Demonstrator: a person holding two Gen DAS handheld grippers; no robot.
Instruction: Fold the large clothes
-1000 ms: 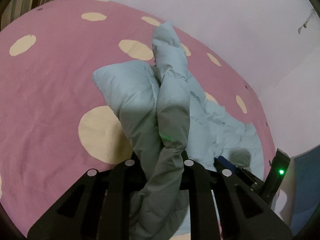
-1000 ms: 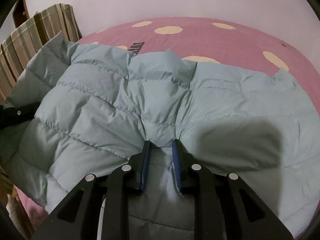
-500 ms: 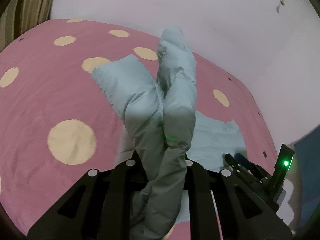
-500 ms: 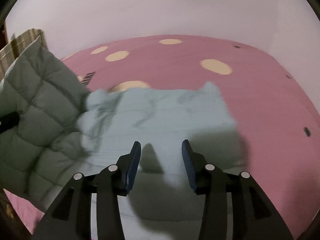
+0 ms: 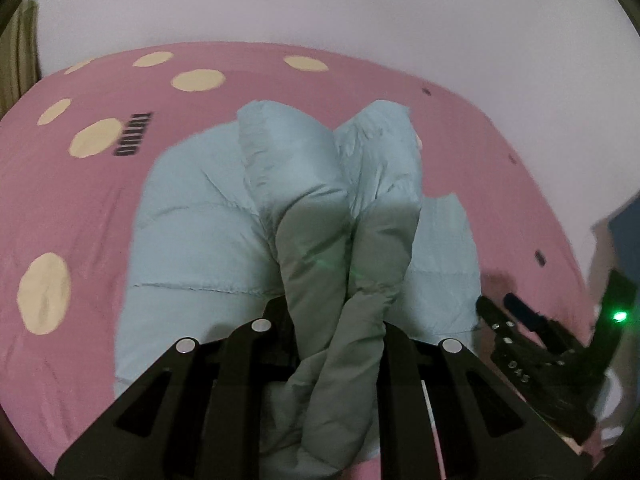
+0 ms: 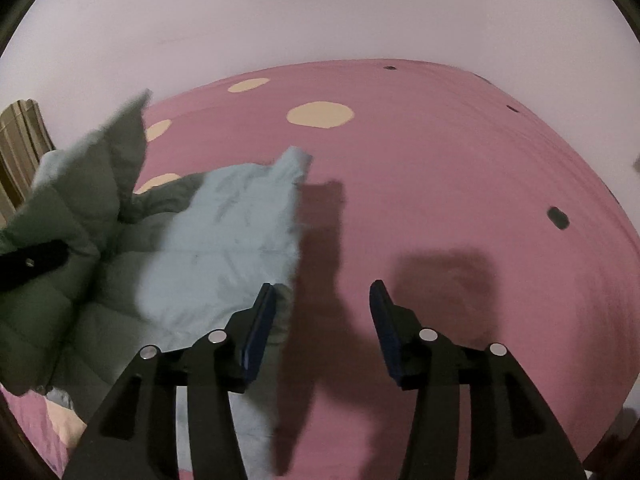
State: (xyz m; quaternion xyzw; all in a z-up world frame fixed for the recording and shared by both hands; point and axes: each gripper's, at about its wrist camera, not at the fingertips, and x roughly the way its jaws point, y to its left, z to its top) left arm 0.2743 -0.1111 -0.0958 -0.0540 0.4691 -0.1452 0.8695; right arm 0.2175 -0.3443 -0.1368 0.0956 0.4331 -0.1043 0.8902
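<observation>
A pale blue quilted puffer jacket (image 5: 200, 232) lies on the pink bed. My left gripper (image 5: 336, 320) is shut on a bunched fold of the jacket, which stands up between its fingers and hides the tips. In the right wrist view the jacket (image 6: 224, 240) lies to the left, one part lifted at the far left by the left gripper's black finger (image 6: 32, 260). My right gripper (image 6: 322, 300) is open and empty over bare sheet, its left finger at the jacket's right edge. The right gripper also shows in the left wrist view (image 5: 520, 336).
The bed has a pink sheet with cream dots (image 6: 320, 115) and small dark marks (image 6: 558, 218). A pale wall (image 6: 320, 12) runs behind the bed. A striped pillow (image 6: 22, 132) sits at the far left. The sheet to the right of the jacket is bare.
My right gripper let go of the jacket, opened wide and moved off to the right over the sheet. My left gripper kept its hold and carried the fold across the jacket.
</observation>
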